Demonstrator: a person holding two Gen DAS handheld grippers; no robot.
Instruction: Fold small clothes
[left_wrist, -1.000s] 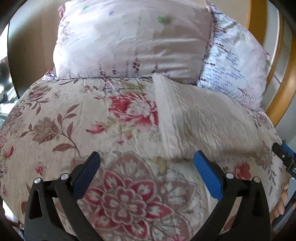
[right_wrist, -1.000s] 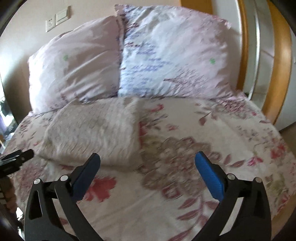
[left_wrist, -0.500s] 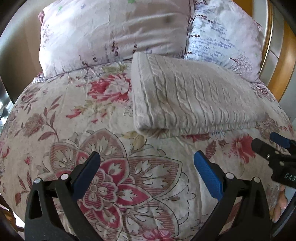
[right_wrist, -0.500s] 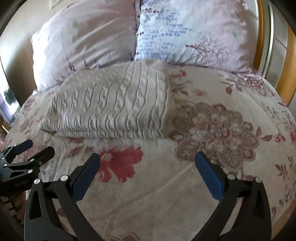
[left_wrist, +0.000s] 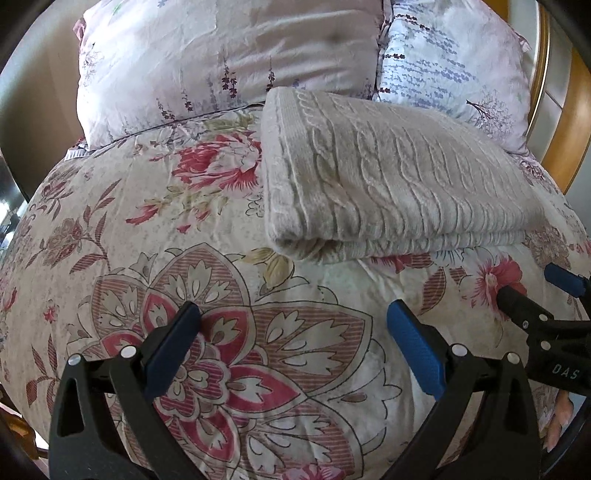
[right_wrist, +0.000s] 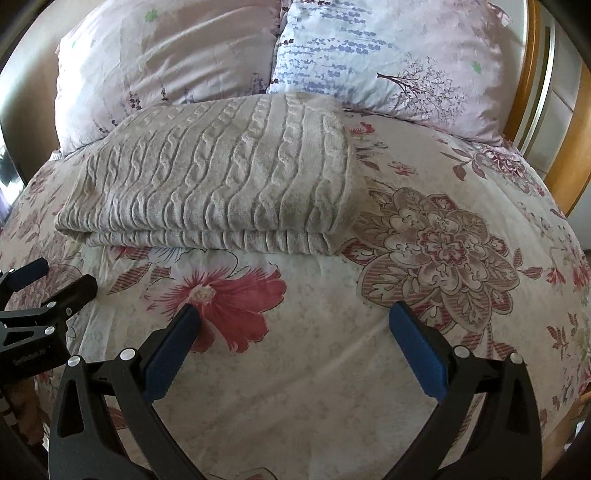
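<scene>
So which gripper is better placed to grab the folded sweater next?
Probably left. The left gripper, open, lines up just below the sweater's near corner. The right gripper, also open, points past the sweater's right end at bare bedspread.

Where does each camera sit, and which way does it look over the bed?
Left wrist: sits on the left tongs, looks toward the pillows; the folded knit garment lies ahead to the right; the right tongs show at the right edge.
Right wrist: sits on the right tongs, faces the same way; the garment lies ahead to the left; the left tongs show at the left edge.
Shared: garment, pillows, floral bedspread.
</scene>
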